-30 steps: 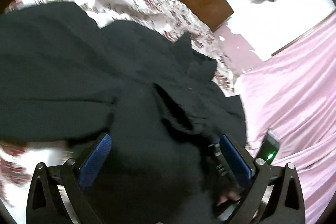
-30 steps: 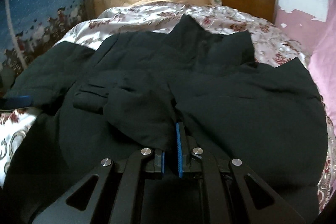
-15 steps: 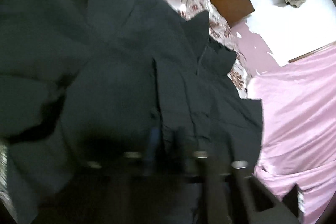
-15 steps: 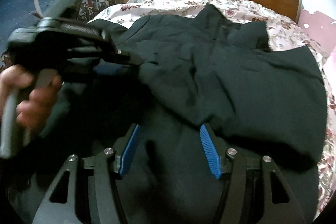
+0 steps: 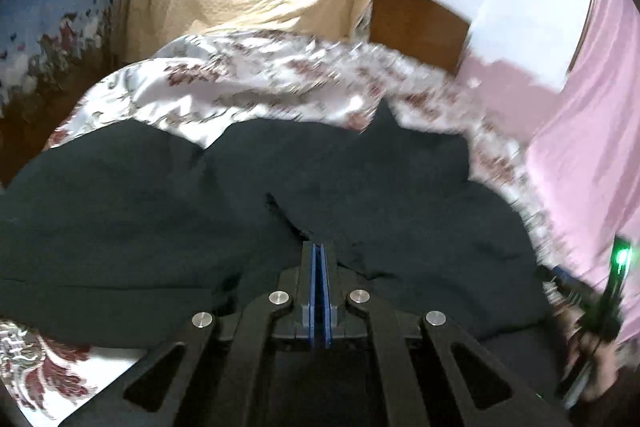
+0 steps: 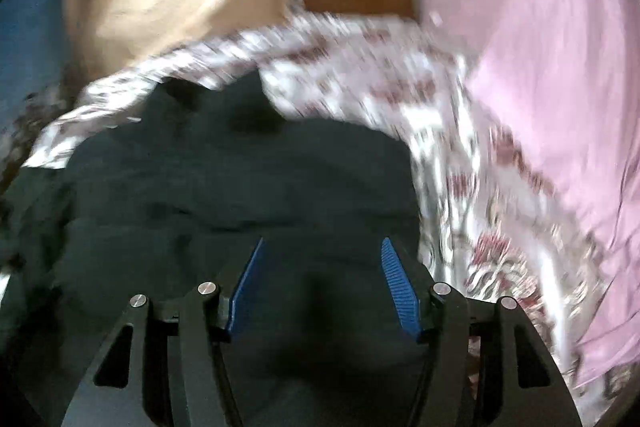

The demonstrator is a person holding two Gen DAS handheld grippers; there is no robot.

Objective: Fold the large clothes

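Black garment (image 5: 168, 211), rumpled on bedspread (image 5: 248, 87)

bare bedspread (image 6: 448, 131) right of garment (image 6: 248, 195)

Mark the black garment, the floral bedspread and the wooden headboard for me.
black garment (image 5: 160, 211): left wrist view, flat left part.
floral bedspread (image 5: 256, 83): left wrist view, bare stretch behind the garment.
wooden headboard (image 5: 416, 23): left wrist view, panel face.

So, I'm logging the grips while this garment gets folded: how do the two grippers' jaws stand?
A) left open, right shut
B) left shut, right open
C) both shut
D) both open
B: the left gripper has its blue pads pressed together, while the right gripper has its pads apart over the black garment.
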